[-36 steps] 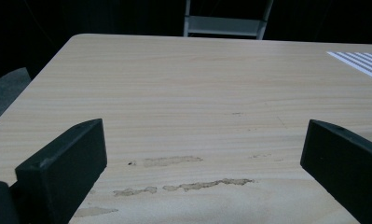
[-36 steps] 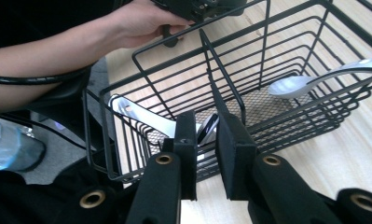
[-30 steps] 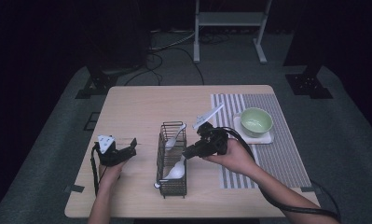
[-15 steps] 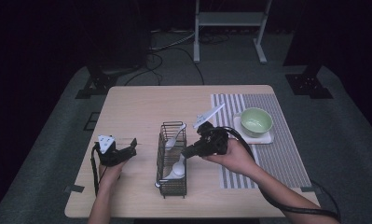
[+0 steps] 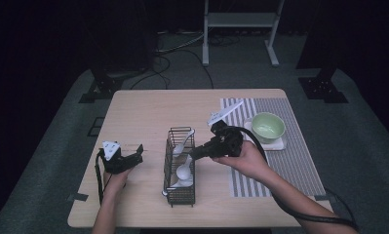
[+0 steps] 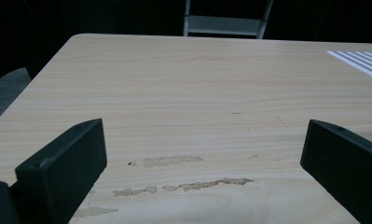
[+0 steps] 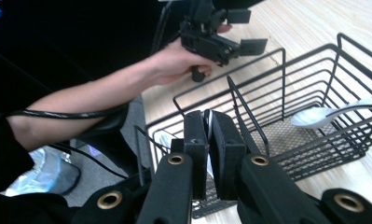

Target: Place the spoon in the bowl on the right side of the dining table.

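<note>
Table [image 5: 148,112], light wood, striped placemat [image 5: 299,161] along its right edge. Black wire basket [image 5: 181,165] stands near the front edge, about mid-width.

Right gripper [image 5: 198,154] reaches over the basket's right wall. In the right gripper view its jaws are pressed nearly together on a thin white handle, a sliver of which shows between them [image 7: 208,140]. That is the white spoon [image 5: 184,170], bowl end hanging down inside the basket in the high view. Cannot tell whether the bowl touches the basket floor or the spoons under it.

Already in the basket: one spoon [image 5: 181,146] leaning toward the far end, and another [image 5: 178,184] lying near the front end. The right gripper view also shows a spoon bowl [image 7: 314,116] resting on the mesh floor.

Left gripper [image 5: 133,157] sits near the table's left front corner, well apart from the basket. Jaws spread wide, nothing between them; bare wood ahead in the left gripper view.

Green bowl [image 5: 268,127] on a white tray [image 5: 278,145] at the placemat's far part, empty as far as visible.

Judgement: loading spoons into the basket is well along. Two appear placed, a third is in the basket but not released. Left to do: lower, let go, withdraw. No loose spoons are visible on the table.
</note>
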{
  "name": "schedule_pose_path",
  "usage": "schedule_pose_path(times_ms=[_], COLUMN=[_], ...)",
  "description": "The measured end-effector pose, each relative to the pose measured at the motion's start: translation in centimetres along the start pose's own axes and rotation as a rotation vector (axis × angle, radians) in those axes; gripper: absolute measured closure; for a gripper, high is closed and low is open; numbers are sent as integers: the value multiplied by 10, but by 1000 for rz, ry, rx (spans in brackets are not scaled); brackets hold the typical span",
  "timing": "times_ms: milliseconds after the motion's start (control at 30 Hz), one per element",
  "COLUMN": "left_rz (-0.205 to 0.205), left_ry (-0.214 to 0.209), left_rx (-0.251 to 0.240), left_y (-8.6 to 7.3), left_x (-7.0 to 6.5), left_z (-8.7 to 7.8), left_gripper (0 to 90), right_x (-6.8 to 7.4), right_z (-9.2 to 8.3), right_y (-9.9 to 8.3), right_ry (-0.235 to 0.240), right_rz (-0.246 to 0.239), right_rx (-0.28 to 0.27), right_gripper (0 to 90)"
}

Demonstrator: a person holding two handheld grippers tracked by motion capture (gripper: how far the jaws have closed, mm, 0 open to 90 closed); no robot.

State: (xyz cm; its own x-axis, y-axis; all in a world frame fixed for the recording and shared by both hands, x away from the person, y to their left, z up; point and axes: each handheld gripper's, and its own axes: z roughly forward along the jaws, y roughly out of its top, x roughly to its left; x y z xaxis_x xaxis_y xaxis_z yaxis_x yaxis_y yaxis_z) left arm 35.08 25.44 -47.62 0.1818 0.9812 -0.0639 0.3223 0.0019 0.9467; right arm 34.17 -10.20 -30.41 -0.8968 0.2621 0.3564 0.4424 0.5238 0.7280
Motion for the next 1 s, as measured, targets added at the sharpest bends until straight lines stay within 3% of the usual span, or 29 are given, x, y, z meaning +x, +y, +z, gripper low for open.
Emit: schedule_pose_path(times_ms=[433, 1000], left_rz=[0, 0], left_ry=[0, 2], left_rx=[2, 2], left_y=[0, 0], left_x=[0, 0], left_z=[0, 1], left_gripper=[0, 0], right_x=[-1, 2], right_z=[-25, -49], right_y=[4, 3], right_ry=[63, 92], right_rz=[47, 62], right_rx=[-92, -157], right_gripper=[853, 853])
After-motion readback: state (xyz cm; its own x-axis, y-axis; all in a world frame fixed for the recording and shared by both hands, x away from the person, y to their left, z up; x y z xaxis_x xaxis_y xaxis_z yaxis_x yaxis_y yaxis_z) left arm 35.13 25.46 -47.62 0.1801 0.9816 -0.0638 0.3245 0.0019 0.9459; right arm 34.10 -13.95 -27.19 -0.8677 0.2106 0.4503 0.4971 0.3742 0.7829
